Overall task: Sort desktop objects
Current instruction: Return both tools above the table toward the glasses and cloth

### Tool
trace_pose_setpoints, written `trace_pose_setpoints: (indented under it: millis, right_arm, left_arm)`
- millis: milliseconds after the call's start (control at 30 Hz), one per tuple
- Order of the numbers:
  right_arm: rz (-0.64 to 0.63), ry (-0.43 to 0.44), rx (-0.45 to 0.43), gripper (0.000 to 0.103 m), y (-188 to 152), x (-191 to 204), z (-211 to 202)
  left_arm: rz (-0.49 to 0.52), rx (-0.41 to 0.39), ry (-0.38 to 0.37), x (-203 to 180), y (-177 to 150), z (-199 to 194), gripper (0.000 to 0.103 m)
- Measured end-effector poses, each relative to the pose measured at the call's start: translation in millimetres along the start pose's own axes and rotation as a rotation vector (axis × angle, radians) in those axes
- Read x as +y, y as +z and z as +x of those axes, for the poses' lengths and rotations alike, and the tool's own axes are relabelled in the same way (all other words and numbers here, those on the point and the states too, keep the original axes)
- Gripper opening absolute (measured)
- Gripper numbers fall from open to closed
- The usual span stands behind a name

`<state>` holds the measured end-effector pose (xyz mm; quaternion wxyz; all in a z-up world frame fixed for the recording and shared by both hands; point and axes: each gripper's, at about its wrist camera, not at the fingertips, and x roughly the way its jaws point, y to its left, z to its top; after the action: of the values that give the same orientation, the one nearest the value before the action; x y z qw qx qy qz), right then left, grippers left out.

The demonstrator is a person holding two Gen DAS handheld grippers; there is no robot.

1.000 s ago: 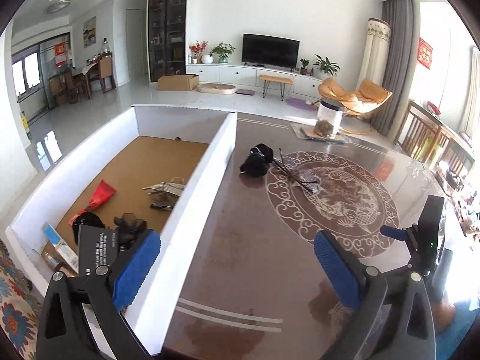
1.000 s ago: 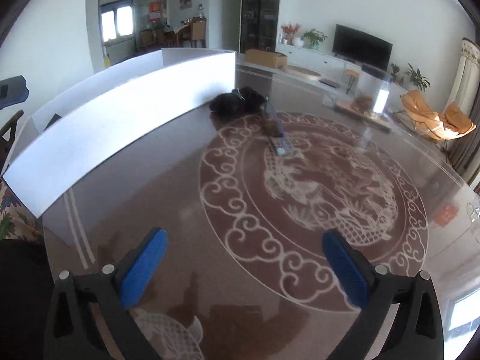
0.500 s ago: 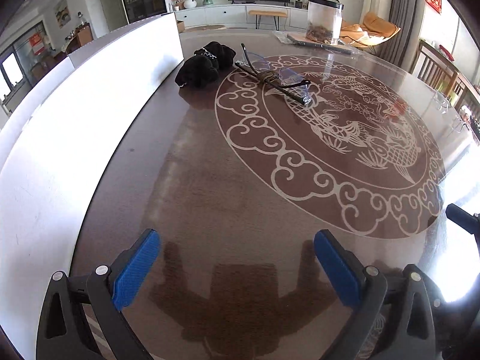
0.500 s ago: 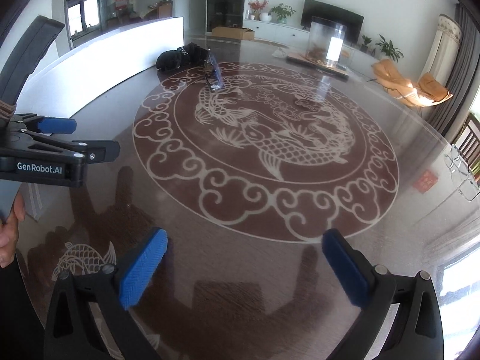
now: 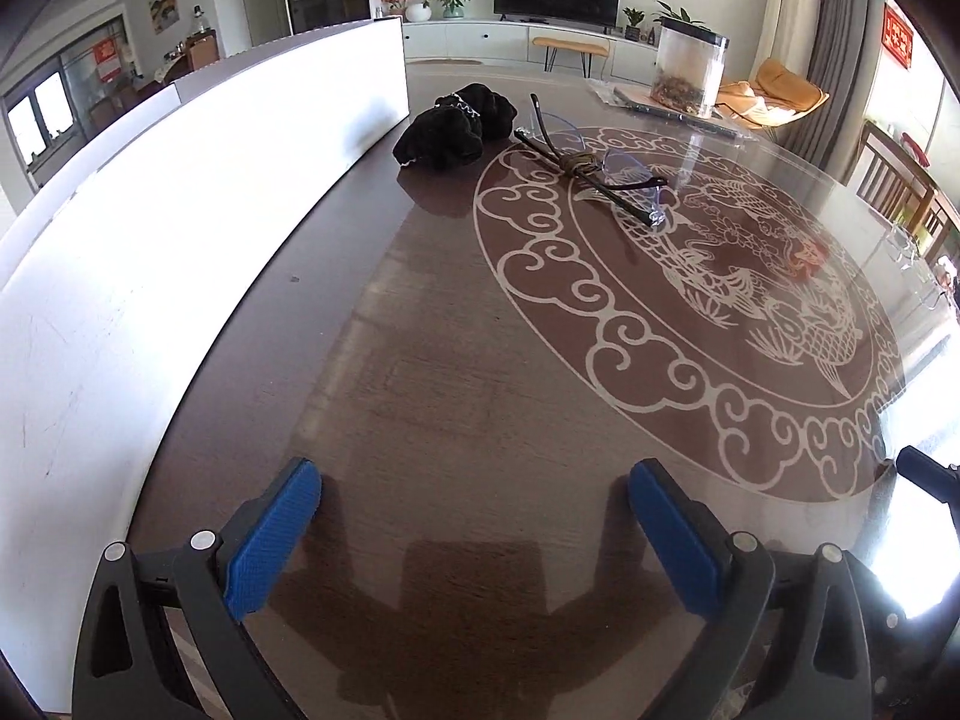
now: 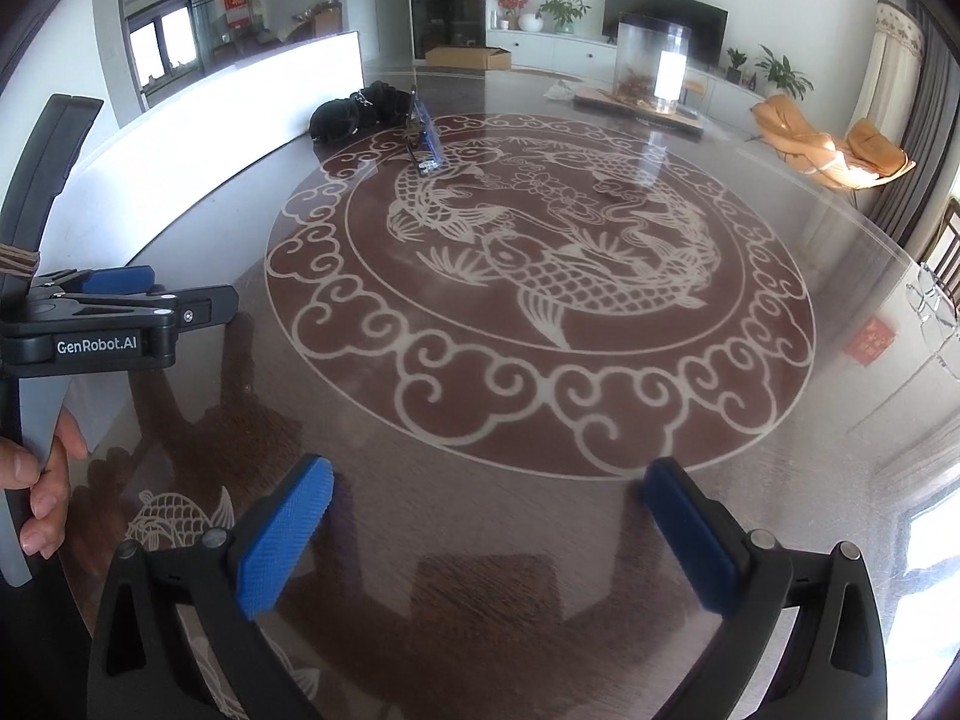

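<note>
Both grippers hover empty over the bench [image 5: 456, 396], fingers spread wide — the step in hand looks like reaching for the next item. The black cloth bundle [image 5: 457, 127] and glasses [image 5: 591, 171] lie far ahead of the left gripper [image 5: 474, 531], just beside the white box wall [image 5: 180, 192]. The right gripper [image 6: 489, 531] is farther off — next, a forward reach.
</note>
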<state>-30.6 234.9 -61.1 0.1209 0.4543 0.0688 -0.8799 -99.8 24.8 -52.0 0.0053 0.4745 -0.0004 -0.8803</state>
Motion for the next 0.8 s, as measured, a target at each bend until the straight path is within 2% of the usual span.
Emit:
trace_pose_setpoints:
  millis: [800]
  right_arm:
    - [0.000,0.000,0.000,0.103,0.4,-0.2,0.1]
  left_arm:
    - [-0.008,-0.001,0.006,0.6,-0.7,0.4,0.103]
